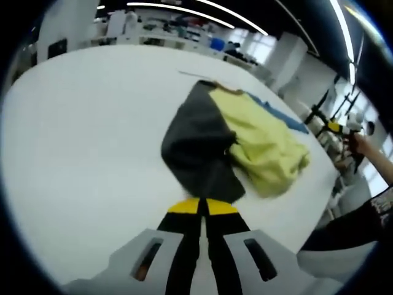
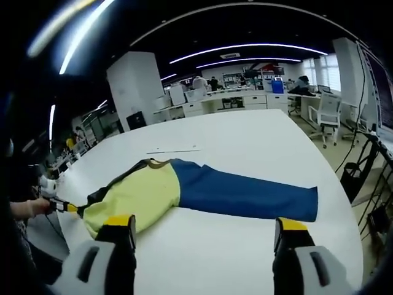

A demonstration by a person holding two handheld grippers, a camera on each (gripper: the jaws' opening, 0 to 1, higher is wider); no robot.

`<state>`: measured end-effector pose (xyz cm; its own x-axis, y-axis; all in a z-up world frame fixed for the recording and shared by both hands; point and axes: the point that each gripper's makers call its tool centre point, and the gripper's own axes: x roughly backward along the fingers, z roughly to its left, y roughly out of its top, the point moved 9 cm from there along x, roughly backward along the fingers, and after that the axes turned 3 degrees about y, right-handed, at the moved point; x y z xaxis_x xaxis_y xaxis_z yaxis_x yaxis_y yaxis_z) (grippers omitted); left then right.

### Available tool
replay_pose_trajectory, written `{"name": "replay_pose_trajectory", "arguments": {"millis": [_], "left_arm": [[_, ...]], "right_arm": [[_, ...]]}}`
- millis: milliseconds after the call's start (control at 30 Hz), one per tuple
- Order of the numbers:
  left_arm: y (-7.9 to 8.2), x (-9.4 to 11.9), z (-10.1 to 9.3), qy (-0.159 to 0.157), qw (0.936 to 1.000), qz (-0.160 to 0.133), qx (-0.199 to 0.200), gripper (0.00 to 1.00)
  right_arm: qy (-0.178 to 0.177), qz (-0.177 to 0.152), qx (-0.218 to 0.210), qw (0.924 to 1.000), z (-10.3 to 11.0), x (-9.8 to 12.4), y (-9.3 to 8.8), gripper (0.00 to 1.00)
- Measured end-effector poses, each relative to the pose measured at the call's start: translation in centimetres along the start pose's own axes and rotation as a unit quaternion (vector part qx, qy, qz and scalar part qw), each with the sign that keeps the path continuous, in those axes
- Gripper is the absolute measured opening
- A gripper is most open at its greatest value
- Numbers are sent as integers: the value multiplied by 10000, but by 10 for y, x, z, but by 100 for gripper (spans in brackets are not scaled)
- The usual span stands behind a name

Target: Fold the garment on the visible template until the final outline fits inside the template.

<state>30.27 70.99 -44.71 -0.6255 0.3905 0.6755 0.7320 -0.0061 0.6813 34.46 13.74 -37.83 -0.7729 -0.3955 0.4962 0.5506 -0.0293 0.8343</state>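
Lying on a white worktop [image 2: 245, 141], a yellow, blue and dark garment [image 2: 202, 190] awaits folding. Left gripper [image 1: 201, 206] jaws pinch its dark part, seemingly to fold it; right gripper [image 2: 206, 227] jaws hang spread

My colour-blocked cloth garment [image 2: 184, 187] lies in plain panels of pale yellow, royal blue and charcoal grey with a tan collar edge, on the flat white table [image 2: 245, 138], while my left gripper [image 1: 202, 212] and right gripper [image 2: 206, 230] show black jaws tipped yellow on light grey bodies.
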Motion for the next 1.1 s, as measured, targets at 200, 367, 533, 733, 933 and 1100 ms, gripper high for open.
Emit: {"name": "replay_pose_trajectory", "arguments": {"millis": [200,367,533,733,933,1100], "left_arm": [[20,13,12,158,9997,-139,-112,0],[32,17,20,205,9994,-231,-138,0],[42,16,27,121,9995,-270,-116,0],[56,19,39,134,9993,-299,-168,0],[76,22,54,148,9988,-429,-207,0],[91,23,70,223,9980,-535,-259,0]], "right_arm": [[104,-88,-16,9999,4,4,4,95],[101,-121,27,9999,9,13,5,96],[-34,-48,118,9999,16,23,5,96],[-131,-79,104,9998,26,33,8,96],[-222,-164,94,9996,35,39,13,96],[-287,-172,81,9994,41,40,14,95]]}}
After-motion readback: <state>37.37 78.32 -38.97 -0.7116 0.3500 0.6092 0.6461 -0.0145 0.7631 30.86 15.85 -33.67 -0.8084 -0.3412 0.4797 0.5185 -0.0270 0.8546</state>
